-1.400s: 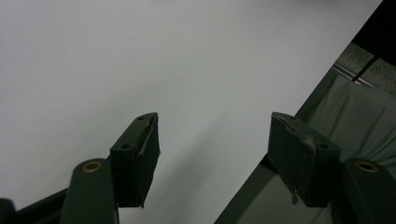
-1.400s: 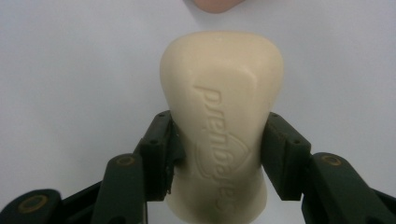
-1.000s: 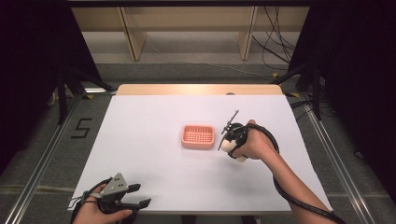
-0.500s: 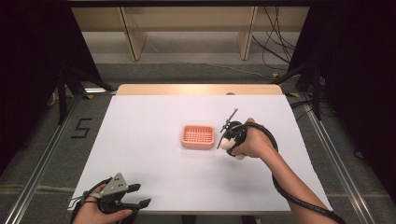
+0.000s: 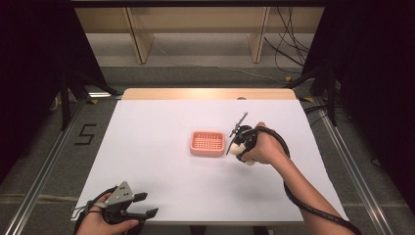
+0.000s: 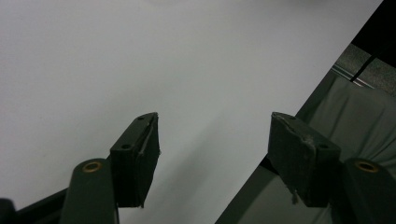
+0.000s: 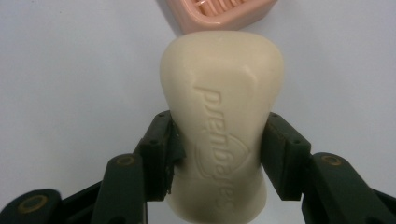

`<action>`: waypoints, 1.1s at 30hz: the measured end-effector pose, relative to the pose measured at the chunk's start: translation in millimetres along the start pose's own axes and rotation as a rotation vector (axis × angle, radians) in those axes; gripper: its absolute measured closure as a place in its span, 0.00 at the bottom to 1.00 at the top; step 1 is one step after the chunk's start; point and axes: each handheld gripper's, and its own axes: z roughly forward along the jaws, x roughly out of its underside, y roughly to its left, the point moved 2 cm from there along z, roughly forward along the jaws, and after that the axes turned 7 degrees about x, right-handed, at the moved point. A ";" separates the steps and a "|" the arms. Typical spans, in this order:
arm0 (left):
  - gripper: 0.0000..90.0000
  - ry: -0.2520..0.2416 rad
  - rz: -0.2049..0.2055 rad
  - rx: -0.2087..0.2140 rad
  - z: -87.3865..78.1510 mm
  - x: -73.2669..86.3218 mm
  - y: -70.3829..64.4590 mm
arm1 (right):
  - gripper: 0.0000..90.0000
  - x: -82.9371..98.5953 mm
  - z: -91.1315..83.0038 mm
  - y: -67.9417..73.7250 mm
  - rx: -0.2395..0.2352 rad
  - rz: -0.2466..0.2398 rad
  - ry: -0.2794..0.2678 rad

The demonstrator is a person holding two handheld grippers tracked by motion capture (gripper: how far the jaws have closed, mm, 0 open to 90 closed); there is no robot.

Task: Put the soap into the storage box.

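Just right of the pink soap dish [image 5: 208,143] near the middle of the white table [image 5: 147,147], the right gripper [image 7: 217,140] has its fingers clamped on a cream soap bar [image 7: 222,121], so I'd judge the placing step is in hand: the bar must be carried over the dish and lowered flat. At the near left edge the left gripper [image 6: 212,144] rests, fingers apart and empty; dark curtains and wooden shelving surround the table.

Left gripper [image 6: 212,154] jaws spread wide; right gripper [image 7: 217,158] jaws clamped.
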 end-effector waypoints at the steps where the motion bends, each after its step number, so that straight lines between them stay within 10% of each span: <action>1: 0.37 0.000 -0.001 0.000 0.0 0.0 -0.1 | 0.56 -0.2 -0.2 -0.1 -0.001 -0.003 -0.002; 33: 0.37 -0.003 0.004 0.009 0.1 -0.2 -1.3 | 0.56 -13.3 0.5 -1.4 0.011 -0.024 -0.019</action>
